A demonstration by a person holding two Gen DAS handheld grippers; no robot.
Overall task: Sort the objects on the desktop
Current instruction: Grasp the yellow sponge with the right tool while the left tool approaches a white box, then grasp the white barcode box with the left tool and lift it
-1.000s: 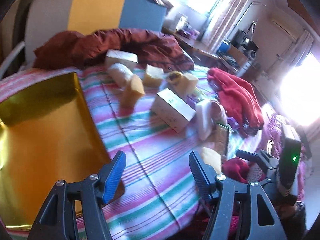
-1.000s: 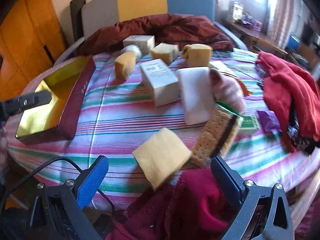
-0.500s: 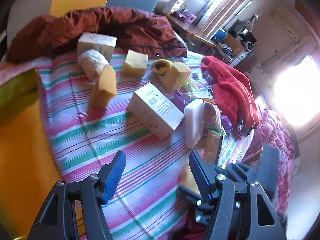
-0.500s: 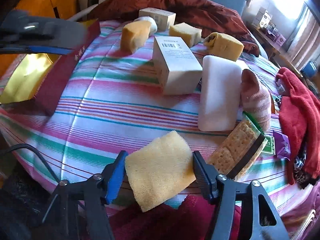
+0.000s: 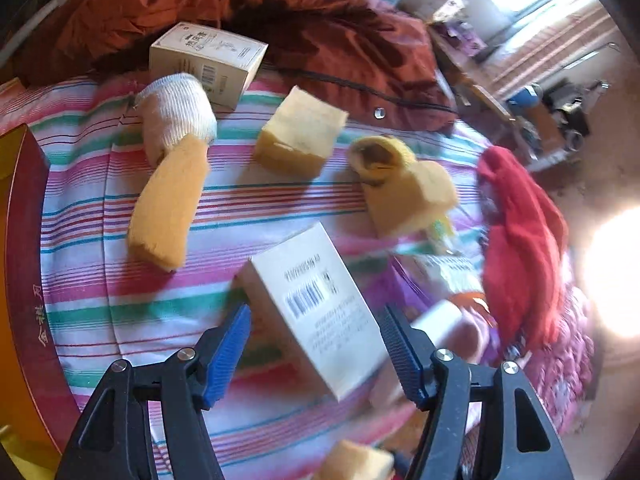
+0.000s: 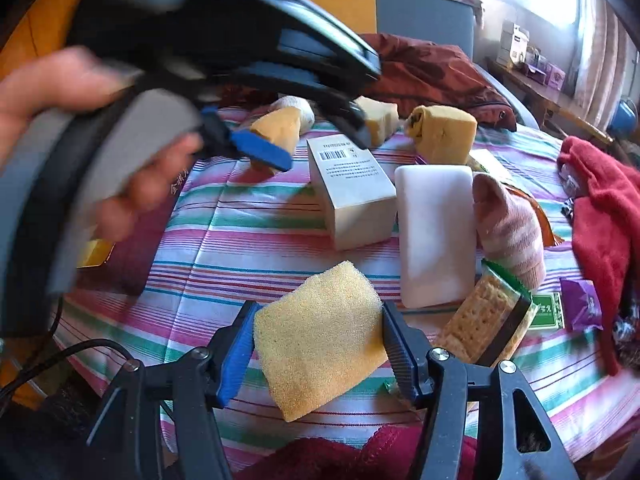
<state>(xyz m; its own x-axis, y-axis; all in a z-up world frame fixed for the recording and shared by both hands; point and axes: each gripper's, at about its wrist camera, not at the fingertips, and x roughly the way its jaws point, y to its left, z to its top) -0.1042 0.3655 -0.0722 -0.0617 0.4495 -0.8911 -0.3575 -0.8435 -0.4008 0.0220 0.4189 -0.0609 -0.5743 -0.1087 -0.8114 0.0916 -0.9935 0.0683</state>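
Step in hand, as judged: two pickups at once, one secured and one on approach.

Right gripper [image 6: 318, 354], bottom centre of the right wrist view: pinching the yellow sponge [image 6: 320, 340], both blue pads pressed into its sides. Sponge tilted over the striped cloth [image 6: 248, 240]; cannot tell whether it is lifted clear.

Left gripper [image 5: 316, 356], bottom centre of the left wrist view: jaws spread and opening a little more, straddling the white barcode box [image 5: 316, 312]. Gap visible at each pad, so no contact yet. Box lying askew at centre frame, near corner between the fingers.

Next move, as judged: lower the left gripper until the pads flank the box's long sides, square up to the skewed box, then close. Carry both items toward the gold-lined tray [image 5: 20, 280] at left edge of frame, presumably the sorting target.

Against the frame one second earlier:
- right jaws then wide apart, sponge loose on the cloth; now clamped on it.
- left view then filled by the tray at left, box far at mid-frame; now box between the fingers, tray only a sliver.
- left hand [image 6: 80, 128] now looms blurred in upper left of the right wrist view.
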